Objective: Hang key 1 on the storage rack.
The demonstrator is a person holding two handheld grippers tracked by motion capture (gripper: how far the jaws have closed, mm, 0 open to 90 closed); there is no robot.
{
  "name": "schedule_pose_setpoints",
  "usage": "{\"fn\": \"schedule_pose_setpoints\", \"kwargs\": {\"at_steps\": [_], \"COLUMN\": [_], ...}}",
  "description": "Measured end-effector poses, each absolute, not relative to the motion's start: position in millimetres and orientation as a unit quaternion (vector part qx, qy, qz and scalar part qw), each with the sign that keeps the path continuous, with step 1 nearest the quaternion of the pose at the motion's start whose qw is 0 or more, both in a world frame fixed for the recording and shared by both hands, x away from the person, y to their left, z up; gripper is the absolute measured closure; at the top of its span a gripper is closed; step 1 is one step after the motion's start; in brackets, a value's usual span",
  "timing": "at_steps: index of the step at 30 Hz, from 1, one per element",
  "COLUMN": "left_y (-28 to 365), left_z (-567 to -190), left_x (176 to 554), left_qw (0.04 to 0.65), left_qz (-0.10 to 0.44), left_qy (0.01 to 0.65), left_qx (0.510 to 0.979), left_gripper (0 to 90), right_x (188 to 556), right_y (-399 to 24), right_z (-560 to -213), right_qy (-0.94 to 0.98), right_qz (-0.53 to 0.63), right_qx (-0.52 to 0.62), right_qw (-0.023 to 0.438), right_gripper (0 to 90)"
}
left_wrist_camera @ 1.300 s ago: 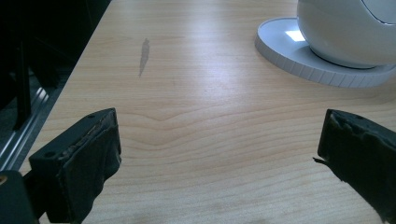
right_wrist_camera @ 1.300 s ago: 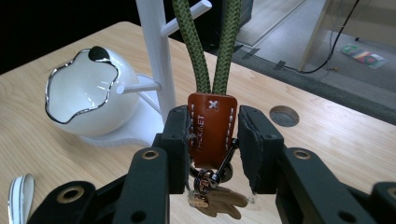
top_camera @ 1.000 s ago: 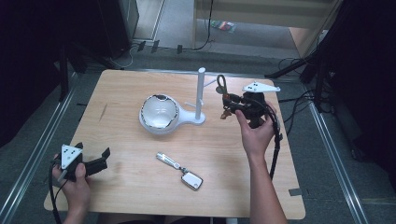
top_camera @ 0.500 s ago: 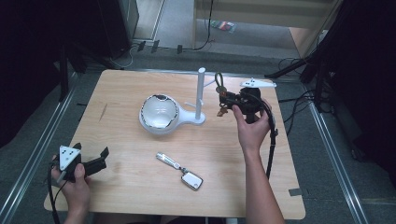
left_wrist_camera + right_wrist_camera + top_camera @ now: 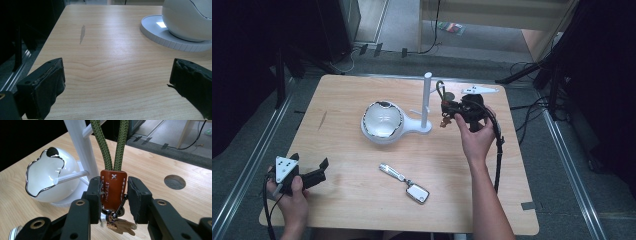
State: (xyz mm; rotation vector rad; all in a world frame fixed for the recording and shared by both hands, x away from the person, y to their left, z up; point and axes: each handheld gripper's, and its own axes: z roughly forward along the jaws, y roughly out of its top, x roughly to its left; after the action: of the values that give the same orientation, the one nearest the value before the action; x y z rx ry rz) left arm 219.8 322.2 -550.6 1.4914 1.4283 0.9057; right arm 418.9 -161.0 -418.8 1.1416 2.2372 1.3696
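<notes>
The right gripper (image 5: 113, 195) has its two black jaws clamped on the brown leather tab (image 5: 112, 187) of a key strap, whose green braided cord loop (image 5: 113, 143) stands up from the tab while a metal ring and small brass keys (image 5: 117, 222) dangle below. Compared with a second ago, this gripper has come in toward the white plastic stand post (image 5: 427, 100) and dropped a little, so the loop now sits just beside the post and near its short side pegs (image 5: 72, 176). To my eye that means the strap is being lined up for hanging on the stand; the loop is not over any peg yet.

The right hand (image 5: 476, 137) reaches forward across the light wooden table (image 5: 337, 100), wrist low, gripper held roughly level with the loop pointing up. On the stand's round base rests a white bowl-shaped dish with a chrome wavy rim (image 5: 382, 120).

At the near left corner, the left gripper (image 5: 307, 175) rests on the table with its jaws wide apart and nothing between them. A silver key fob with a strap (image 5: 407, 182) lies untouched on the tabletop between the two hands.
</notes>
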Motion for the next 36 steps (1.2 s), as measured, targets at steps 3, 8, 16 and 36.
{"fn": "schedule_pose_setpoints", "kwargs": {"at_steps": [3, 8, 16, 36], "left_y": [322, 322, 323, 318], "left_z": [-551, -550, -551, -550], "left_x": [220, 220, 219, 222], "left_qw": [0.43, 0.429, 0.431, 0.419], "left_qz": [0.361, 0.362, 0.361, 0.355], "left_qy": [0.572, 0.572, 0.571, 0.553], "left_qx": [0.598, 0.598, 0.598, 0.627], "left_gripper": [0.2, 0.3, 0.2, 0.2], "right_x": [419, 418, 417, 390], "right_y": [-159, -155, -142, -147], "right_z": [-421, -424, -431, -428], "right_qy": [0.778, 0.788, 0.805, 0.825], "right_qz": [0.469, 0.46, 0.442, 0.39], "right_qx": [0.393, 0.386, 0.372, 0.366], "right_qw": [0.14, 0.136, 0.137, 0.183], "right_gripper": [65.8, 65.8, 64.2, 50.4]}}
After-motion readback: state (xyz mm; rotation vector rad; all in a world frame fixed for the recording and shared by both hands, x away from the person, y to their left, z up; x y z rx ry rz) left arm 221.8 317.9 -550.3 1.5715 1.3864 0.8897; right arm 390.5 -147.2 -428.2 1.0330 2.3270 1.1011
